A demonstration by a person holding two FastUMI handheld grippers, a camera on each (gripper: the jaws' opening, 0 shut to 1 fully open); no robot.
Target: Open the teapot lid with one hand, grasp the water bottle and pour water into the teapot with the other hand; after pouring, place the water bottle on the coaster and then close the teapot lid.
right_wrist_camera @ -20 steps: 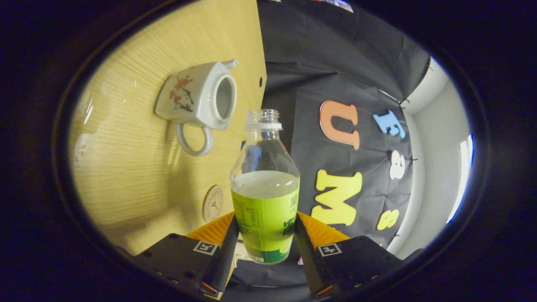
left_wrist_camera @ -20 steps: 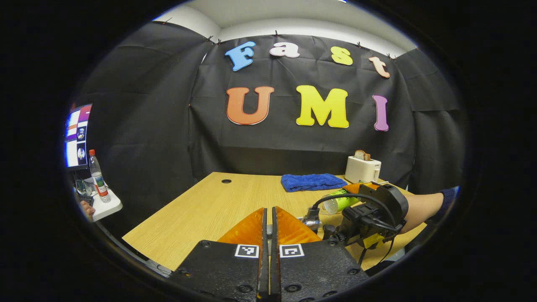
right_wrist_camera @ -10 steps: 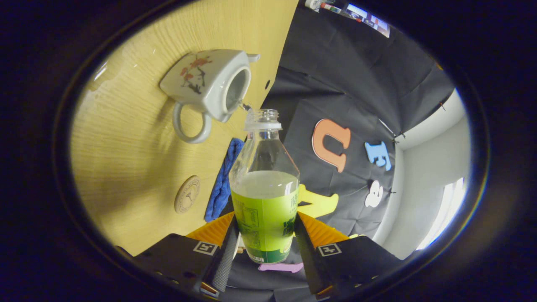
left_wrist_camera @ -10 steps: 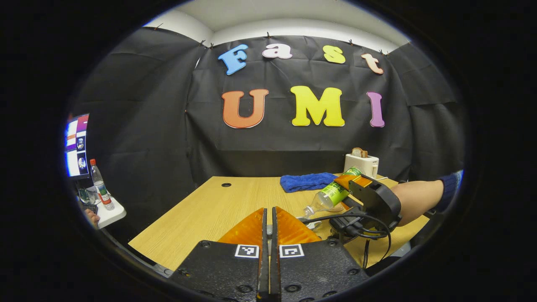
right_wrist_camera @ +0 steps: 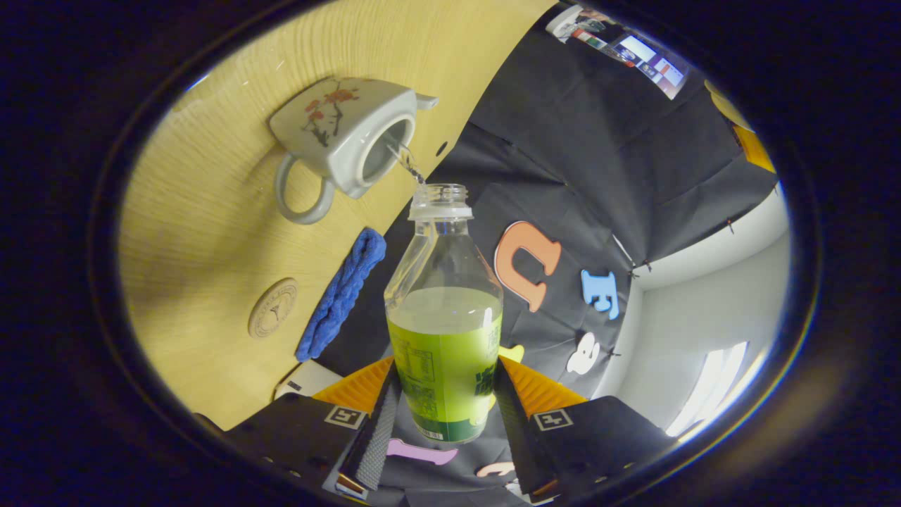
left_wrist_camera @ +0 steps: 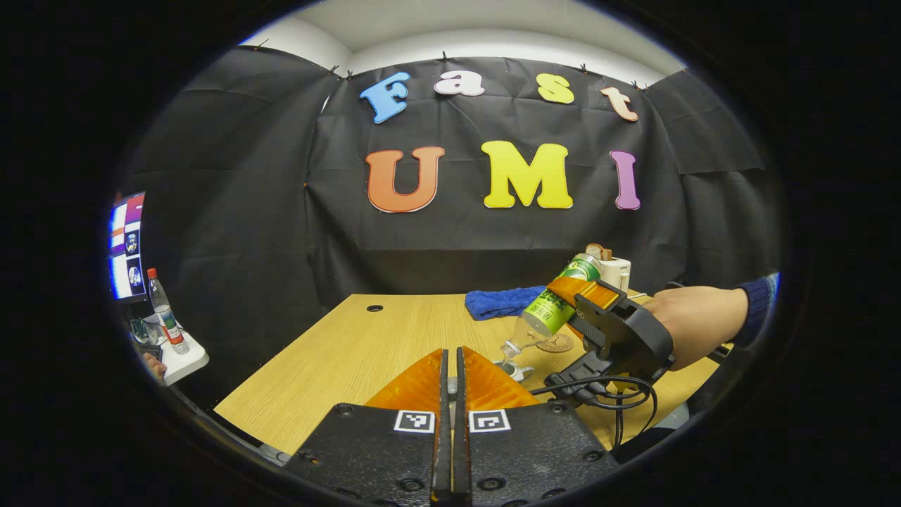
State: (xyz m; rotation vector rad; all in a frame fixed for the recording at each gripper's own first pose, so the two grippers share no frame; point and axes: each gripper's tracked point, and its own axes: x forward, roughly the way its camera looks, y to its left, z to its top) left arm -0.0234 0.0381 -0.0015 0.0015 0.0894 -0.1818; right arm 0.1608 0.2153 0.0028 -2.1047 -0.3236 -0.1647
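The right gripper [right_wrist_camera: 445, 412] is clamping its two fingers on the green-labelled lower body of the water bottle [right_wrist_camera: 443, 331], one finger on each side, and is tilting the uncapped bottle neck-down toward the teapot [right_wrist_camera: 345, 134]. In the right gripper view a thin stream of water [right_wrist_camera: 405, 160] is running from the bottle's mouth into the teapot's open top; the white teapot with its red flower print is standing lidless on the wooden table [right_wrist_camera: 211, 246], its handle turned toward the round coaster [right_wrist_camera: 273, 317], which is lying bare nearer the table's edge, just beside a folded blue towel [right_wrist_camera: 341, 292]. In the left gripper view the same bottle [left_wrist_camera: 552, 306] is slanting down from the right gripper [left_wrist_camera: 574, 310], which a hand [left_wrist_camera: 693, 320] is holding over the table's right part, with the coaster [left_wrist_camera: 554, 343] beyond the neck and the teapot [left_wrist_camera: 516, 369] mostly hidden behind the left gripper's own fingers. The left gripper [left_wrist_camera: 454, 380] is hovering above the near edge of the table with its jaws pressed together; whether the lid is pinched between them cannot be told. A white toaster [left_wrist_camera: 614, 269] is sitting at the far right corner behind the towel [left_wrist_camera: 500, 301].
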